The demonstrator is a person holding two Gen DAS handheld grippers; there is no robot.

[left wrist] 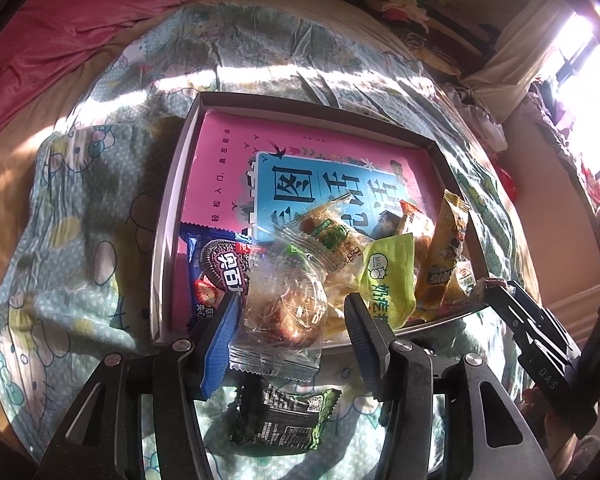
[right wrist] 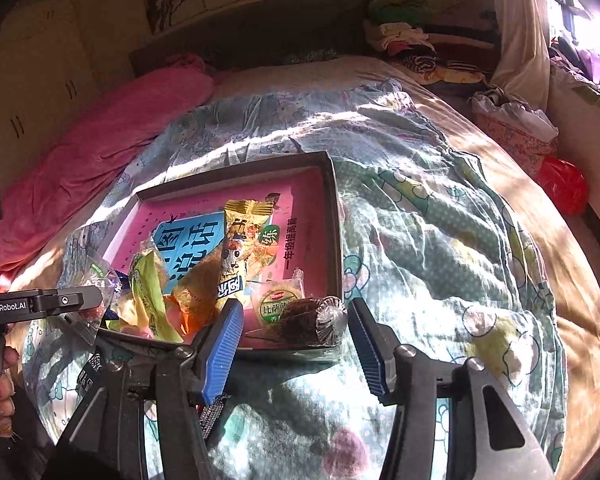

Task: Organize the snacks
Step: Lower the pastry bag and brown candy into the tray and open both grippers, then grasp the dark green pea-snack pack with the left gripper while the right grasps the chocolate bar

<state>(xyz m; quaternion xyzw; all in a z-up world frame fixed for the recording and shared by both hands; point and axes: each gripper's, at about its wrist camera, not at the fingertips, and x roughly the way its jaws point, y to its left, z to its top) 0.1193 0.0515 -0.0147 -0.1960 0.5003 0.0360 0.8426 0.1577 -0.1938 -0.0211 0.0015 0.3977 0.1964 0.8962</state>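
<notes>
Snacks pile at the near end of the shallow box (left wrist: 172, 216) on the bed. Left gripper (left wrist: 290, 320) stands apart around a clear-wrapped pastry (left wrist: 284, 312) on the box edge; pads not pressing, likely releasing. Right gripper (right wrist: 296, 324) stands apart beside a brown roll cake (right wrist: 312, 320) at the box's near corner.

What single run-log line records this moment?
left hand-held gripper: open around clear pastry packet | right hand-held gripper: open around brown roll | box: snacks inside
</notes>
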